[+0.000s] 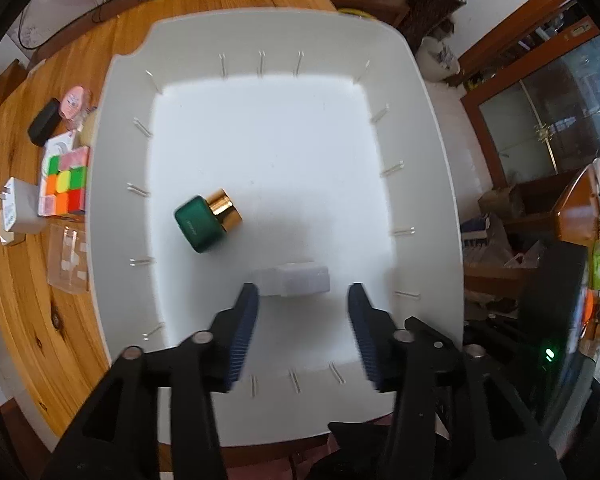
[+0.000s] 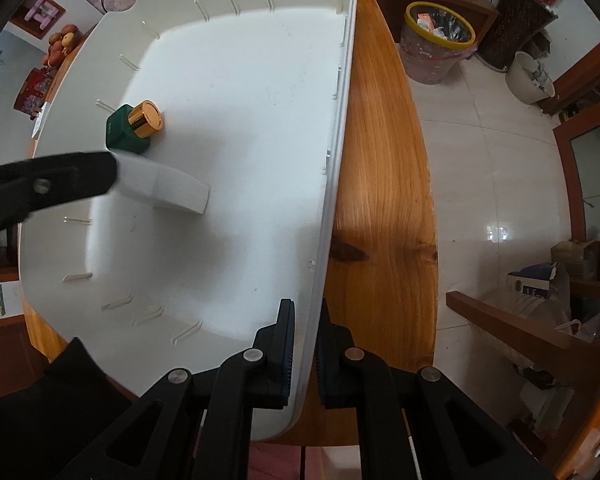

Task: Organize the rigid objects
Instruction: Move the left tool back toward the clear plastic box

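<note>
The left gripper [image 1: 303,300] hangs over the big white tub [image 1: 428,128], its jaws apart, touching nothing. A white box [image 1: 296,280] lies just below them, near a green bottle [image 1: 198,226] with a gold cap. The right gripper [image 2: 305,344] pinches the tub's rim.

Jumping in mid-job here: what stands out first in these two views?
A big white bin fills both views, with a green gold-capped bottle lying on its floor. A white block sits just ahead of the open left gripper, untouched by its pads. The right gripper is clamped on the bin's rim.
</note>
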Action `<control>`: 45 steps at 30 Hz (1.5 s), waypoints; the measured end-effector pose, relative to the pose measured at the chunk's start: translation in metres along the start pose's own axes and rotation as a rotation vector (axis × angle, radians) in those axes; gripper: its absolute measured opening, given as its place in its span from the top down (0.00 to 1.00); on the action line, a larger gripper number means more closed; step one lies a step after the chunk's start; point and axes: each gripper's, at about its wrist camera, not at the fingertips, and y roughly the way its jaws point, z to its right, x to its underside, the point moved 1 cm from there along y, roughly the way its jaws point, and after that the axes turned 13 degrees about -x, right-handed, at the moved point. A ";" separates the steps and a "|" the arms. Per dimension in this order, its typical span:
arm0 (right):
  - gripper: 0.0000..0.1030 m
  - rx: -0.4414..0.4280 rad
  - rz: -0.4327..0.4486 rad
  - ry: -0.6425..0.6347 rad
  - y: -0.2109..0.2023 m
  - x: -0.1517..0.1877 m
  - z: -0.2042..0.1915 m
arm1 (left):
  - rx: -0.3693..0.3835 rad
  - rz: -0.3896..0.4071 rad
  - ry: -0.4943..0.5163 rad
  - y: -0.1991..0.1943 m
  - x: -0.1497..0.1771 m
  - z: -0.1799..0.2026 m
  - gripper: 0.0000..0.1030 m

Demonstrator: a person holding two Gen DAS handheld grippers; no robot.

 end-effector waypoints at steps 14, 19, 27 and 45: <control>0.91 0.013 0.026 0.006 -0.008 0.003 -0.005 | -0.029 0.186 -0.135 -0.054 0.010 -0.064 0.41; 0.91 0.027 0.029 0.015 -0.007 0.004 -0.004 | -0.053 0.268 -0.150 -0.068 0.019 -0.091 0.41; 0.91 0.042 0.044 0.049 -0.009 0.005 -0.005 | -0.075 0.260 -0.204 -0.070 0.027 -0.138 0.33; 0.91 0.091 0.075 0.176 -0.008 0.011 -0.005 | -0.089 0.087 -0.147 -0.024 0.025 -0.182 0.32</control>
